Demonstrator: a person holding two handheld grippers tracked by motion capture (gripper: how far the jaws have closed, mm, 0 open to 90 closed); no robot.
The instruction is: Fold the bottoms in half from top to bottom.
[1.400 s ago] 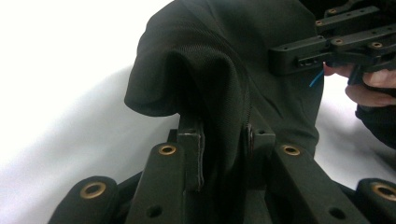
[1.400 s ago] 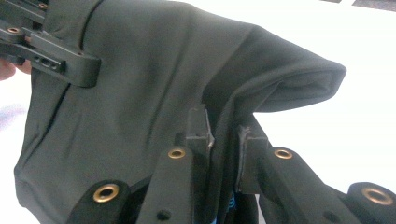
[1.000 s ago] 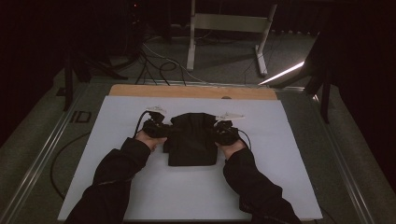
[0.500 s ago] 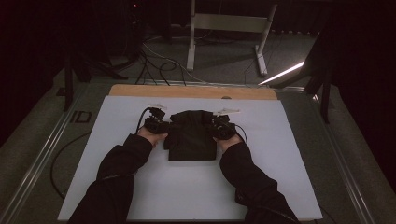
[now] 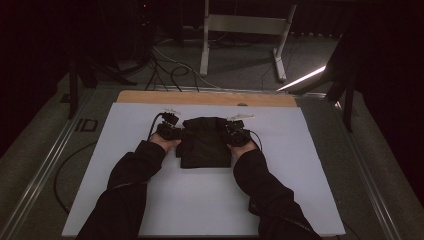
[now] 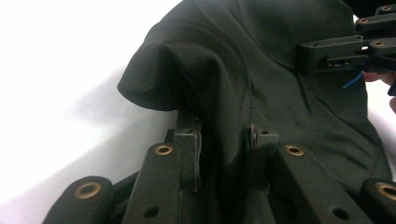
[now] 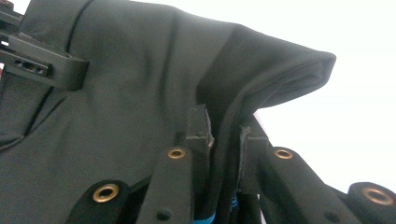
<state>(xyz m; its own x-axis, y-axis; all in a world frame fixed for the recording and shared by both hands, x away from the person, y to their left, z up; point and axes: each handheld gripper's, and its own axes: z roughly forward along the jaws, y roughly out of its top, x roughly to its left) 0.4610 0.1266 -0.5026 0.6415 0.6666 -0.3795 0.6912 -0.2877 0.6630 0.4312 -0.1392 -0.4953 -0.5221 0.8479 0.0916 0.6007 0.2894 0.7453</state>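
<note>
Folding a black garment [image 5: 206,142] on the white sheet [image 5: 125,195], we hold it by two opposite sides. Compared with the high view of a second ago, both hands have drawn slightly nearer the person and lower, and the far edge of the cloth has come with them; we judge that a fold is being laid toward the near edge and is close to being set down.

Our left gripper [image 6: 223,142] is clamped on a raised fold of the fabric, the cloth pinched between its two pads. Our right gripper [image 7: 224,135] is likewise clamped on a fold at the other side; several layers pass between its jaws. In the high view the grippers sit at the left [image 5: 169,131] and right [image 5: 236,134] flanks of the bundle, which lies near the middle of the sheet, just short of the wooden board [image 5: 150,97] at its far side.

The fabric is a fine, matt weave with a visible seam [image 6: 252,93]; where lifted it forms soft, rounded lobes. The sheet beneath looks smooth and flat. The jaws are black, rigid links with brass-coloured rivets [image 6: 163,150].
</note>
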